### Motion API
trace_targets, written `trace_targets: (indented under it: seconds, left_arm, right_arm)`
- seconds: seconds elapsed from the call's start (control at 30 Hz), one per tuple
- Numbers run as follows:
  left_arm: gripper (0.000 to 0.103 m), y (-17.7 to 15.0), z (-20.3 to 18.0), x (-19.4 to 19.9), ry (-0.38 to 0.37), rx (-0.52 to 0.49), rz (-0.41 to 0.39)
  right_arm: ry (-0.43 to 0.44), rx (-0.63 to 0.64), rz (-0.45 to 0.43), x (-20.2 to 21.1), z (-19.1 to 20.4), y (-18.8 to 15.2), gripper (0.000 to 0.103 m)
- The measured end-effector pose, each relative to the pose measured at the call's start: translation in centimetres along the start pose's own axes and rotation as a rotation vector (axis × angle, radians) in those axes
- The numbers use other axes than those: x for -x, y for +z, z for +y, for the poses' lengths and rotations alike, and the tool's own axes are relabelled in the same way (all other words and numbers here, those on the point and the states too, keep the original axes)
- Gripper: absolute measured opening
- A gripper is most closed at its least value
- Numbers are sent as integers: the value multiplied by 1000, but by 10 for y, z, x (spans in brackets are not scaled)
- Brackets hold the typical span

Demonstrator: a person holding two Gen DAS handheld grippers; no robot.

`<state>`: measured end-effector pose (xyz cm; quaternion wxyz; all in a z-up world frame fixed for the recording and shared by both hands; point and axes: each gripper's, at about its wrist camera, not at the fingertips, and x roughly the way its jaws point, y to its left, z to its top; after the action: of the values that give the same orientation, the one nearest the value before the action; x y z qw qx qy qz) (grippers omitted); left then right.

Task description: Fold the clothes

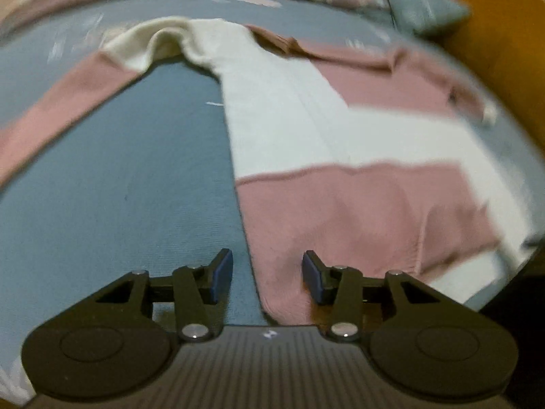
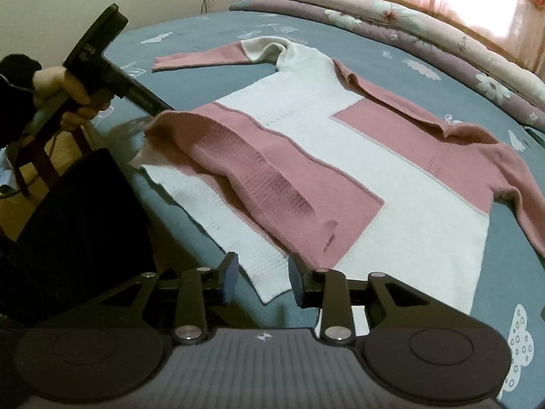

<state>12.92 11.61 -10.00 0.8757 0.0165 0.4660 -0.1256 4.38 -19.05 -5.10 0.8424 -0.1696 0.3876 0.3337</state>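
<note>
A pink-and-white knit sweater (image 2: 340, 156) lies spread on the blue bedsheet (image 2: 425, 78), one sleeve (image 2: 197, 58) stretched to the far left and the other (image 2: 521, 191) bent down at the right. My right gripper (image 2: 262, 281) is open just above the white hem corner (image 2: 269, 272), pads not pressing it. In the left wrist view my left gripper (image 1: 267, 274) is open over the pink side edge of the sweater (image 1: 357, 211), and cloth lies between the fingers untouched. In the right wrist view a hand (image 2: 58, 85) holds that gripper's black body (image 2: 98, 58); its tips are hidden behind a raised pink fold (image 2: 170, 122).
A rolled floral quilt (image 2: 408, 30) runs along the far side of the bed. A blue pillow (image 1: 422, 3) sits by the orange headboard (image 1: 497, 44). The person's dark clothing (image 2: 75, 225) and a wooden chair (image 2: 41, 160) are at the bed's near left edge.
</note>
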Motion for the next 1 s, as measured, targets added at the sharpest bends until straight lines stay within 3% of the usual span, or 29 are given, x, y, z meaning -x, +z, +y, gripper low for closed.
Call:
trace_targets:
  seconds: [0.07, 0.17, 0.27, 0.47, 0.57, 0.7, 0.8, 0.87, 1.0]
  left_arm:
    - [26, 3, -11, -3, 18, -21, 5]
    - [9, 6, -12, -3, 5, 30, 19]
    - [3, 7, -11, 3, 22, 57, 8]
    - [3, 4, 0, 17, 95, 75, 5]
    - [3, -2, 10, 7, 83, 106, 40]
    - [9, -2, 14, 18, 30, 140, 20]
    - [13, 1, 3, 33, 51, 88, -10]
    - [27, 3, -9, 43, 33, 20, -49]
    - [35, 3, -37, 52, -66, -96, -80]
  right_arm:
    - [-3, -7, 1, -3, 0, -2, 37]
    - [0, -12, -8, -4, 3, -3, 37]
    - [-1, -10, -20, -2, 4, -5, 43]
    - [-5, -50, -22, 0, -5, -9, 44]
    - [-12, -65, -19, -1, -8, -11, 44]
    - [-15, -89, -28, 1, -13, -12, 47]
    - [-28, -106, -38, 3, -17, -12, 51]
    - [-35, -121, -41, 3, -21, -11, 51]
    - [-44, -142, -46, 1, -24, -9, 51]
